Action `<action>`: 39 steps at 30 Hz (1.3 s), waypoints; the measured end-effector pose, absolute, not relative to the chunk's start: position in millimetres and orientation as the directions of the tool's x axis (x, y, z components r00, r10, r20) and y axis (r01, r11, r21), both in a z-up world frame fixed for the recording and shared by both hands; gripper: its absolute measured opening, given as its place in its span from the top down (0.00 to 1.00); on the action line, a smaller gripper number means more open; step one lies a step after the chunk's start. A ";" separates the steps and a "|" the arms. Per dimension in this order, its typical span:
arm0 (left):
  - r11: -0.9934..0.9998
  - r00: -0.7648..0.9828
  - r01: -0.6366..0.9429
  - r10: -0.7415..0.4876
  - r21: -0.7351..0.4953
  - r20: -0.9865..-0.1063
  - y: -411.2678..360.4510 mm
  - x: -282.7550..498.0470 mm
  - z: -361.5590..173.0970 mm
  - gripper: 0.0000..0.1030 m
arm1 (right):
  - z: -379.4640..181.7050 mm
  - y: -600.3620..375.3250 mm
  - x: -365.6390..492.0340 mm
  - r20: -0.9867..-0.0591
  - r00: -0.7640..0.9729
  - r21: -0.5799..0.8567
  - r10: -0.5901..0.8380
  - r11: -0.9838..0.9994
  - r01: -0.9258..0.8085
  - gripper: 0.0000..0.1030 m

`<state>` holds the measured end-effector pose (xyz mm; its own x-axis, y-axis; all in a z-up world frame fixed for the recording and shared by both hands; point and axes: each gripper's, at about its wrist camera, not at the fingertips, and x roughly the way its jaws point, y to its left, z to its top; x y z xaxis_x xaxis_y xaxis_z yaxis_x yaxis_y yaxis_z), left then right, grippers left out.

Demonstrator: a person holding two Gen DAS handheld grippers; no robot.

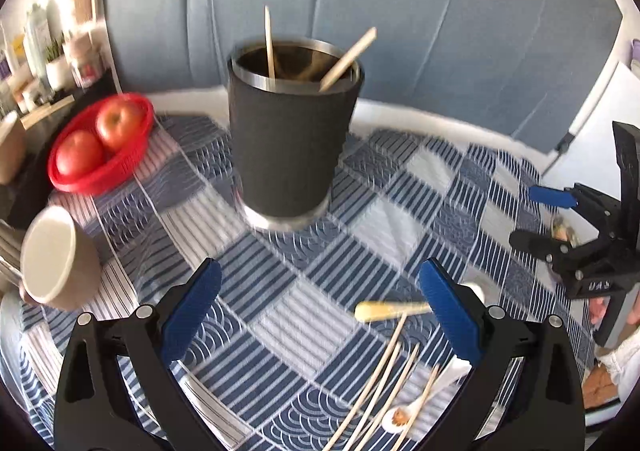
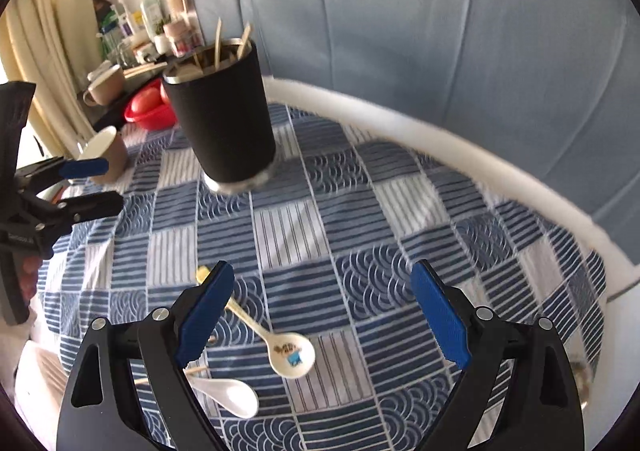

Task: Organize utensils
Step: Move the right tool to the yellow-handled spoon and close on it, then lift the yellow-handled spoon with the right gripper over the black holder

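A black utensil cup [image 1: 288,139] with a steel rim stands on the blue patchwork tablecloth [image 1: 280,315] and holds two chopsticks [image 1: 348,59]. It also shows in the right wrist view [image 2: 224,119]. My left gripper [image 1: 324,307] is open and empty, short of the cup. Several loose chopsticks [image 1: 380,383] and a small white spoon [image 1: 404,411] lie under its right finger. My right gripper [image 2: 324,315] is open and empty above a decorated ceramic spoon [image 2: 280,347] and a plain white spoon [image 2: 232,395].
A red basket [image 1: 100,155] with two apples sits at the left, with a beige mug [image 1: 60,259] near it. The white table rim [image 2: 440,143] curves behind. A blue padded wall stands beyond. A shelf with bottles [image 2: 152,23] is at the far left.
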<state>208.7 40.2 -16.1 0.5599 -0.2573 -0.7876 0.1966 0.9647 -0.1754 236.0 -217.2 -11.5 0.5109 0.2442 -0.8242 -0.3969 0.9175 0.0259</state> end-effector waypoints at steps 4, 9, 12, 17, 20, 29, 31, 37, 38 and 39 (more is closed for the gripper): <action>0.959 0.511 0.229 -0.263 -0.165 -0.818 36.6 205.4 -39.4 0.06 | -38.3 -222.6 230.1 -0.854 0.474 0.013 0.213 0.921 -0.389 0.17; 0.945 0.465 0.278 -0.289 -0.173 -0.837 28.6 204.2 -63.6 0.06 | -68.6 -237.5 223.6 -0.884 0.418 0.050 0.208 0.933 -0.358 0.17; 0.935 0.437 0.319 -0.289 -0.154 -0.852 19.6 205.7 -75.5 0.06 | -82.9 -243.5 220.7 -0.897 0.389 0.071 0.208 0.938 -0.340 0.17; 0.916 0.394 0.383 -0.275 -0.115 -0.877 2.3 210.5 -91.7 0.06 | -99.5 -249.0 217.3 -0.911 0.352 0.106 0.217 0.945 -0.308 0.22; 0.905 0.373 0.413 -0.268 -0.100 -0.888 -7.3 213.5 -98.4 0.06 | -105.8 -251.3 217.0 -0.914 0.327 0.144 0.239 0.946 -0.290 0.33; 0.873 0.338 0.487 -0.234 -0.044 -0.912 -32.2 222.9 -110.6 0.06 | -108.1 -236.6 219.0 -0.908 0.280 0.241 0.312 0.935 -0.260 0.91; 0.866 0.343 0.500 -0.223 -0.024 -0.913 -35.9 222.8 -112.6 0.06 | -108.3 -232.0 221.7 -0.907 0.277 0.246 0.318 0.932 -0.265 0.93; 0.835 0.353 0.551 -0.234 0.000 -0.906 -42.9 224.1 -109.3 0.41 | -87.6 -218.4 232.5 -0.886 0.303 0.252 0.351 0.913 -0.320 0.96; 0.841 0.355 0.541 -0.235 -0.006 -0.905 -40.9 227.3 -107.2 0.54 | -84.8 -216.8 233.1 -0.886 0.307 0.244 0.348 0.912 -0.330 0.96; 0.843 0.348 0.538 -0.234 -0.011 -0.908 -39.6 229.9 -106.5 0.58 | -79.2 -214.0 234.7 -0.886 0.321 0.223 0.336 0.913 -0.341 0.96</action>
<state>229.9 -39.6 -106.5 0.3478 -0.2335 -0.9080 0.5376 0.8431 -0.0109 234.7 -214.0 -79.2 0.3207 0.3358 -0.8857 -0.3408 0.9133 0.2228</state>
